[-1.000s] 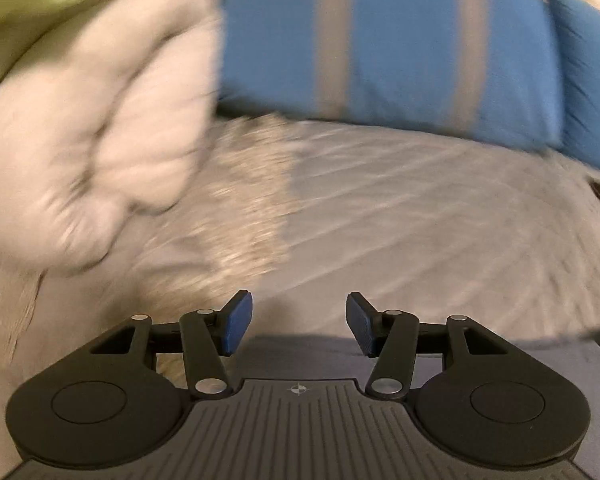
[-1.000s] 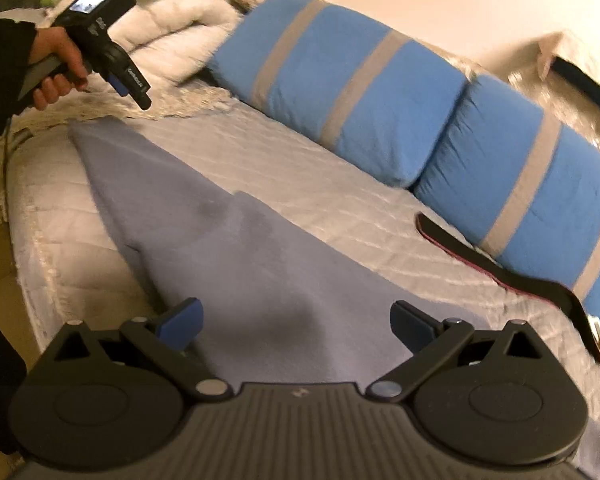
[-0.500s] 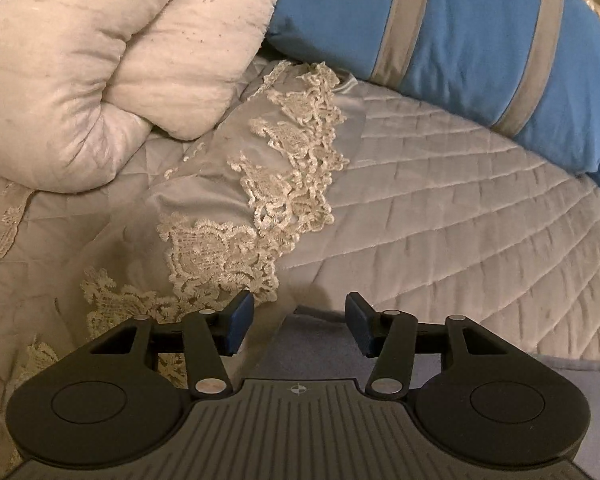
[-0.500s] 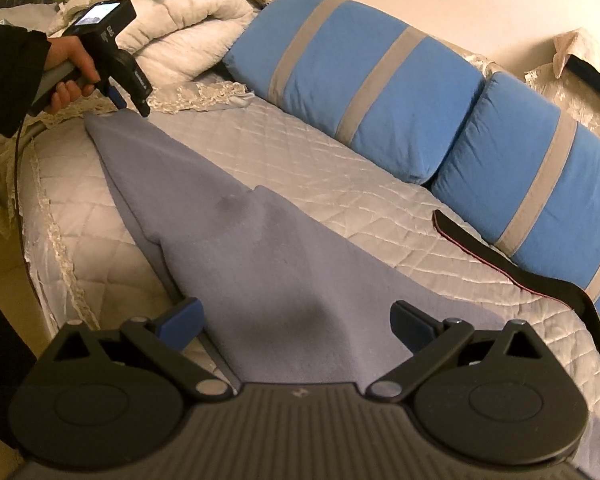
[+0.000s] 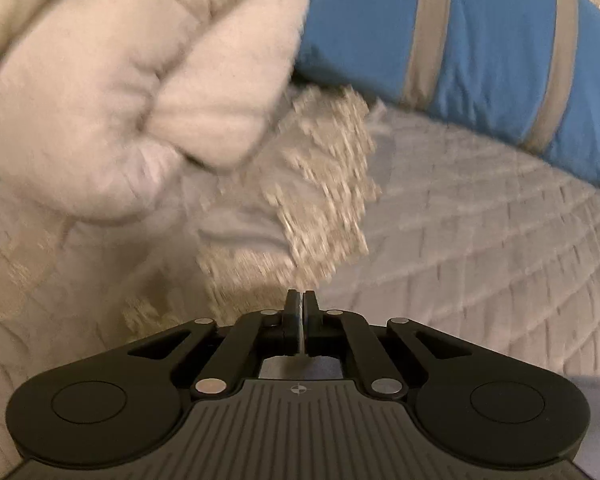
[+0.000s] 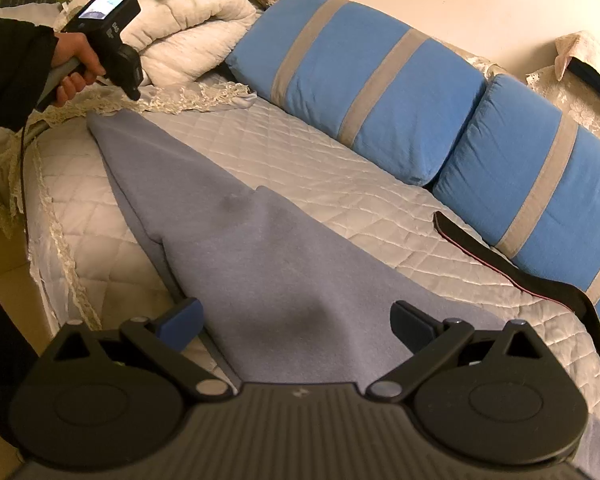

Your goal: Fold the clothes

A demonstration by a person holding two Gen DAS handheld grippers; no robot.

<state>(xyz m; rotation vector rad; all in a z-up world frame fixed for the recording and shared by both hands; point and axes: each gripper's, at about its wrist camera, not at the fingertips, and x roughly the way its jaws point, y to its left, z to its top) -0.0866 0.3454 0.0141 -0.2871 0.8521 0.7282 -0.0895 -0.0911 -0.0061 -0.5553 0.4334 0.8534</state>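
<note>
The blue-grey garment [image 6: 260,264] lies flat on the quilted bed [image 6: 340,168], long axis running diagonally from lower right of the right-wrist frame up to a narrow tip at upper left. That tip sits right under the left claw [image 6: 134,94], whose jaws have just been closing and are now pinched together; its own view is blurry, with only a sliver of pale fabric showing in the slit. The right claw [image 6: 296,320] is spread wide over the broad end, gripping nothing. Blue striped pillows [image 6: 380,80] line the far side.
</note>
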